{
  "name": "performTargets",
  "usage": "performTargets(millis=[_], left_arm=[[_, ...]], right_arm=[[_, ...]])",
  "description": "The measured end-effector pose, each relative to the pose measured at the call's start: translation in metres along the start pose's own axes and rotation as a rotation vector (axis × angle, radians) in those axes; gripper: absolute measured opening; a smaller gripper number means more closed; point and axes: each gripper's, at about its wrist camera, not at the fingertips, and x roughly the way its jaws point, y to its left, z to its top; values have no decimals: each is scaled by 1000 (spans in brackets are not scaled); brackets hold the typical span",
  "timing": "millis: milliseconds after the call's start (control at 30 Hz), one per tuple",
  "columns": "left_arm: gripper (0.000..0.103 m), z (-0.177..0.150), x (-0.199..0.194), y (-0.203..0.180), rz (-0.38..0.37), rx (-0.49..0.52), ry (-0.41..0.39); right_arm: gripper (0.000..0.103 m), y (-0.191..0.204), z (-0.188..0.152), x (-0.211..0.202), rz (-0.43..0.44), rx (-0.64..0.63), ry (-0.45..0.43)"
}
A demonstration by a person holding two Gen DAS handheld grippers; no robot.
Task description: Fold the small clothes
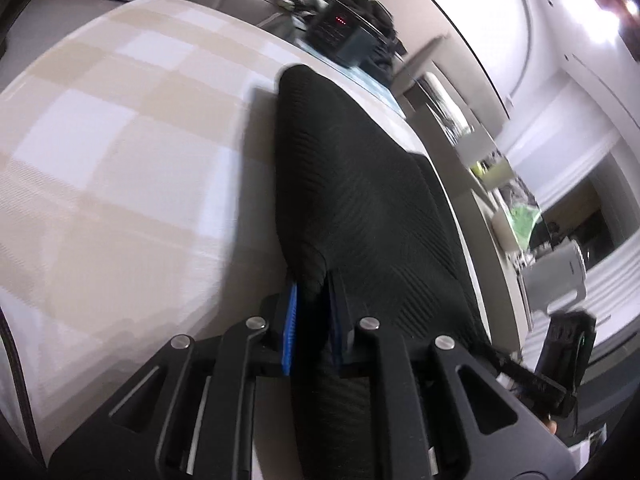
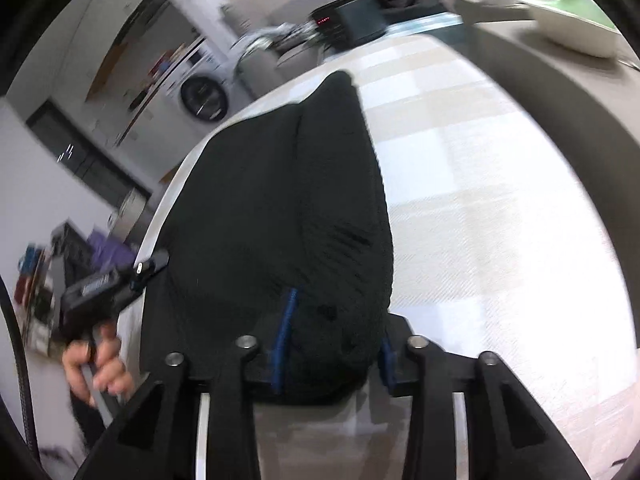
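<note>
A black ribbed knit garment (image 1: 360,184) lies lengthwise on the checked beige-and-white tablecloth (image 1: 120,160), near the table's edge. My left gripper (image 1: 314,292) is shut on its near end, a pinch of cloth squeezed between the blue pads. In the right wrist view the same garment (image 2: 280,184) bulges between the fingers of my right gripper (image 2: 338,320), whose jaws stand partly apart and closed on a thick bunch of cloth. Fabric covers the right fingertips. The left gripper's body (image 2: 100,288) and a hand (image 2: 96,364) on it show at the left.
A dark box with red lights (image 1: 340,26) sits at the table's far end, with dark clutter behind it. The tablecloth (image 2: 480,200) spreads wide beside the garment. Beyond the table are a washing machine (image 2: 204,96), shelves and a white bowl (image 2: 580,36).
</note>
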Motion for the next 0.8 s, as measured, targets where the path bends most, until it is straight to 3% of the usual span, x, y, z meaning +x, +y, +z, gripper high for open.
performTargets(millis=[233, 333, 467, 567, 800], left_arm=[[11, -5, -25, 6, 32, -6, -57], [21, -9, -38, -3, 30, 37, -68], [42, -11, -46, -16, 48, 83, -82], [45, -9, -45, -25, 72, 108, -82], [54, 2, -43, -20, 127, 99, -88]], right_arm=[[46, -2, -14, -22, -77, -75, 29], [46, 3, -8, -34, -96, -96, -12], [46, 11, 29, -41, -60, -80, -117], [46, 23, 70, -24, -8, -58, -157], [46, 40, 141, 60, 10, -6, -46]])
